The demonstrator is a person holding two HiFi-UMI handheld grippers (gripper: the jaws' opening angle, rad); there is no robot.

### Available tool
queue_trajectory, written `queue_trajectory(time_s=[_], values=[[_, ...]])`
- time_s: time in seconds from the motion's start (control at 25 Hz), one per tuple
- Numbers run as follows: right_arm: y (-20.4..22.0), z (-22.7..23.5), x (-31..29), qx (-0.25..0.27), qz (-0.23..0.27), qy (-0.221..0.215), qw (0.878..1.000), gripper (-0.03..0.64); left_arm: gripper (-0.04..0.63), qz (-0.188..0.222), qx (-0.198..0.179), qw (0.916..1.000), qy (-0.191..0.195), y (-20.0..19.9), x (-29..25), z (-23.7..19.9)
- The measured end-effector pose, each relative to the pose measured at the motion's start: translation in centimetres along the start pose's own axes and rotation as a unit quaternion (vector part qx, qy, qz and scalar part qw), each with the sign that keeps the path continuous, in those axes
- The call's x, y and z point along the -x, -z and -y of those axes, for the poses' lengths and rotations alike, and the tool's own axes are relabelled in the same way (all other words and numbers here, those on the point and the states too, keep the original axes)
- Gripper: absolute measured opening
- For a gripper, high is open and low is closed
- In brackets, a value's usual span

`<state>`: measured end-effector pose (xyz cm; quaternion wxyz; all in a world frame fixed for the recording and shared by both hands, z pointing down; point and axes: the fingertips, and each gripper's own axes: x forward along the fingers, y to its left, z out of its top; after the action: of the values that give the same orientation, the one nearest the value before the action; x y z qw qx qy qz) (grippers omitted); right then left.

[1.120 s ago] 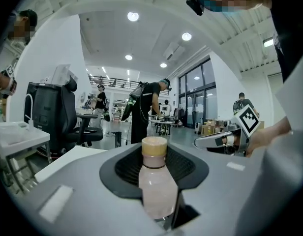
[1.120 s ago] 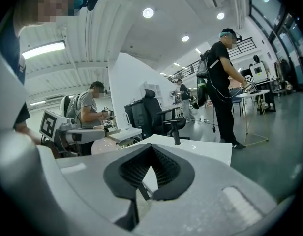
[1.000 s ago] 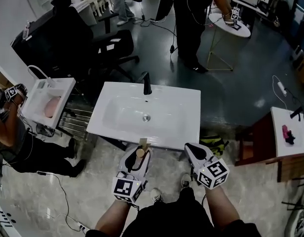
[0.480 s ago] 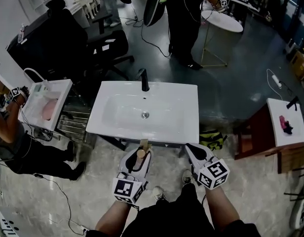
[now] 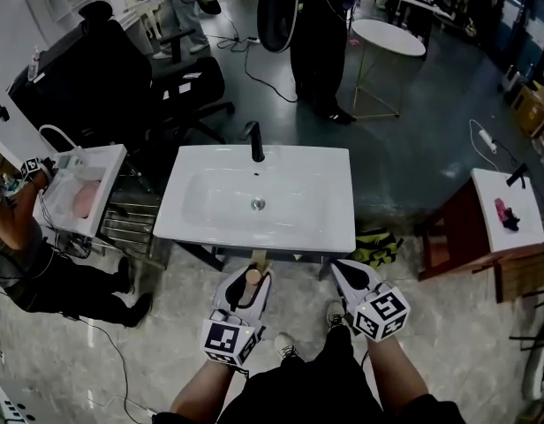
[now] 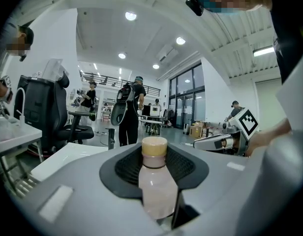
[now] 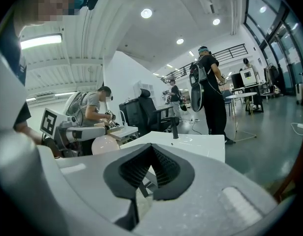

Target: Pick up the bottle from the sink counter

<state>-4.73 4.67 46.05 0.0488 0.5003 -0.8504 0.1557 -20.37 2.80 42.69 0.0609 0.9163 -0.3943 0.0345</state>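
white sink counter [image 5: 325, 228] w/ black faucet [image 5: 253, 141] sits mid-frame on dark floor [image 5: 413, 140], office chair [image 5: 179, 82] upper left; just below it l gripper [image 5: 253, 272] clamps pink bottle [image 6: 156, 186] upright, r gripper [image 5: 343, 268] pinched closed, empty.
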Motion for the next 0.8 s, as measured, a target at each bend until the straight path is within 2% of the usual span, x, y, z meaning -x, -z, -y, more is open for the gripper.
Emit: queue_trajectory(time_s=[0.8], values=[[-0.1, 0.7, 0.0, 0.004, -0.002, -0.002, 1.0, 0.0, 0.141, 0.004, -0.004, 1.0, -0.002, -0.2, -0.6, 0.0]])
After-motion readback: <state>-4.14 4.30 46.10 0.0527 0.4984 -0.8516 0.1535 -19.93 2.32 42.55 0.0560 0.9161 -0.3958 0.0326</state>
